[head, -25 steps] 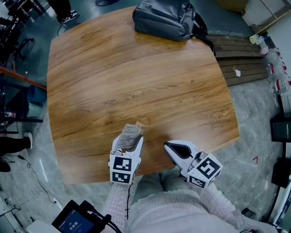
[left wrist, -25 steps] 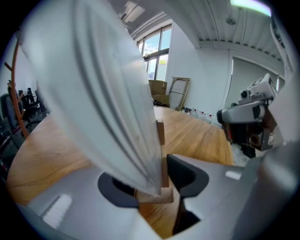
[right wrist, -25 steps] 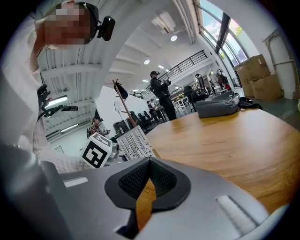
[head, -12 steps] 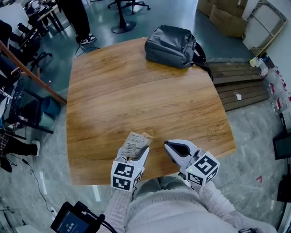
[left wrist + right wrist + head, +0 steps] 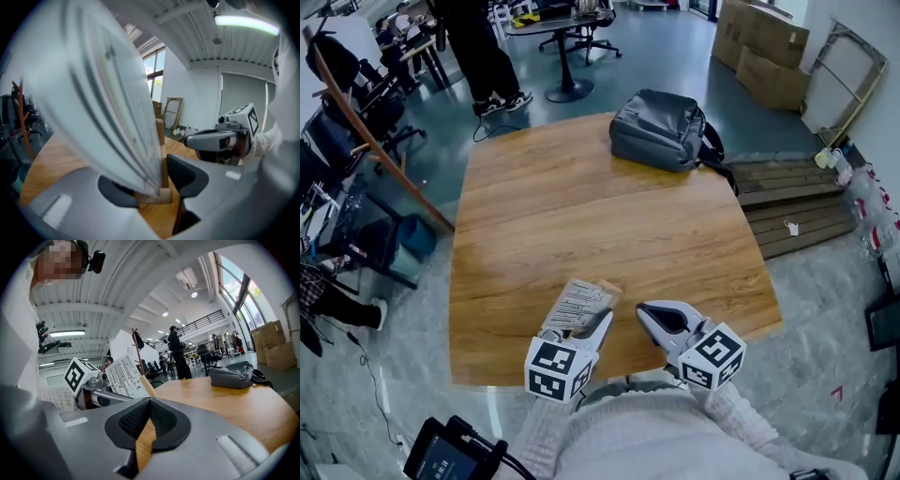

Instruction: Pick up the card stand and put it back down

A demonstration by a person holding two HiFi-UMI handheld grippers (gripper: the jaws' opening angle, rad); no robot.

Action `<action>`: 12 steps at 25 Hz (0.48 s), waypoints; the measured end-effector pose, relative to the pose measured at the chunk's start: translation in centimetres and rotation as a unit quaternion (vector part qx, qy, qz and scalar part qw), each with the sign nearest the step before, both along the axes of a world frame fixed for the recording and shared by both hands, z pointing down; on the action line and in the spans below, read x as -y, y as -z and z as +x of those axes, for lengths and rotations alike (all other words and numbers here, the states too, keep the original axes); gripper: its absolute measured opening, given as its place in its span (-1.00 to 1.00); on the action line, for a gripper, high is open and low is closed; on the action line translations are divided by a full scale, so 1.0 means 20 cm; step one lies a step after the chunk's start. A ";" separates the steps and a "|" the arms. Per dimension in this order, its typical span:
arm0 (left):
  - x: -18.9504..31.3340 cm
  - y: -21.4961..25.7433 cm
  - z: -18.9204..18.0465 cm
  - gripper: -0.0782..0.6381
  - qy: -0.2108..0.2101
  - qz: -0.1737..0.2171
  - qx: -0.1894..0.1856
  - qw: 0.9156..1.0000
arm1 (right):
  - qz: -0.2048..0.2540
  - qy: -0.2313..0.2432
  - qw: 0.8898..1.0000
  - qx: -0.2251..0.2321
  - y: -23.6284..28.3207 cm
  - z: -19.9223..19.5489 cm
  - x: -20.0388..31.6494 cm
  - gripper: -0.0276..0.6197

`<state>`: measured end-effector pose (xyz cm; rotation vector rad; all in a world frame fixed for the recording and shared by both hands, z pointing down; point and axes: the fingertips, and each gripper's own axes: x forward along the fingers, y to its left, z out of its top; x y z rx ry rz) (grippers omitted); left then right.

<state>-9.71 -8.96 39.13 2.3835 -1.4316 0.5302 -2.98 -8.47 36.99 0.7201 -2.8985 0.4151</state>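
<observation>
**Operator:** Which stage of the procedure do we read here?

**Inspector:** Starting at the left, we find the left tongs (image 5: pixel 586 326) closed on the card stand (image 5: pixel 579 300). The jaws are parted only as far as the stand's wooden base (image 5: pixel 157 196) is thick. We judge the stand to be clear of the worktop (image 5: pixel 581 206), just above its near edge. The lift is done; lowering and release remain.

**Operator:** And to the right of the stand?

**Inspector:** The right tongs (image 5: pixel 649 314) hang just beside the stand without touching it. Their pads (image 5: pixel 133 423) meet at the tips with nothing between them. We assign them no part in the grip.

**Operator:** What does each view supply that the others lack?

**Inspector:** The left gripper view confirms the grip: one pad sits on each side of the base, the card leans up and to the left, and wood grain shows below. The head view cannot show that contact. It does show the whole worktop, with a grey backpack (image 5: pixel 664 131) at the far edge, well apart from the stand. Only the right gripper view shows the card's printed face from the side, and people in the room beyond. We cannot read the print.
</observation>
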 end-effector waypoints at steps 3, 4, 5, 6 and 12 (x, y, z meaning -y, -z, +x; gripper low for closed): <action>0.00 0.00 -0.01 -0.26 0.002 0.001 0.000 1.000 | 0.011 -0.001 1.000 -0.007 0.01 0.00 -0.01 -0.91; 0.00 0.00 -0.01 -0.26 0.003 0.001 -0.001 1.000 | 0.013 -0.002 1.000 -0.007 0.01 0.00 -0.01 -0.91; 0.00 0.00 -0.02 -0.26 0.005 0.002 -0.002 1.000 | 0.013 -0.003 1.000 -0.006 0.02 0.01 -0.01 -0.91; 0.00 0.00 -0.02 -0.26 0.008 0.004 -0.004 1.000 | 0.013 -0.005 1.000 -0.004 0.02 0.01 -0.01 -0.91; 0.00 0.01 -0.02 -0.26 0.016 0.009 -0.008 1.000 | 0.015 -0.011 1.000 -0.009 0.02 0.03 -0.02 -0.91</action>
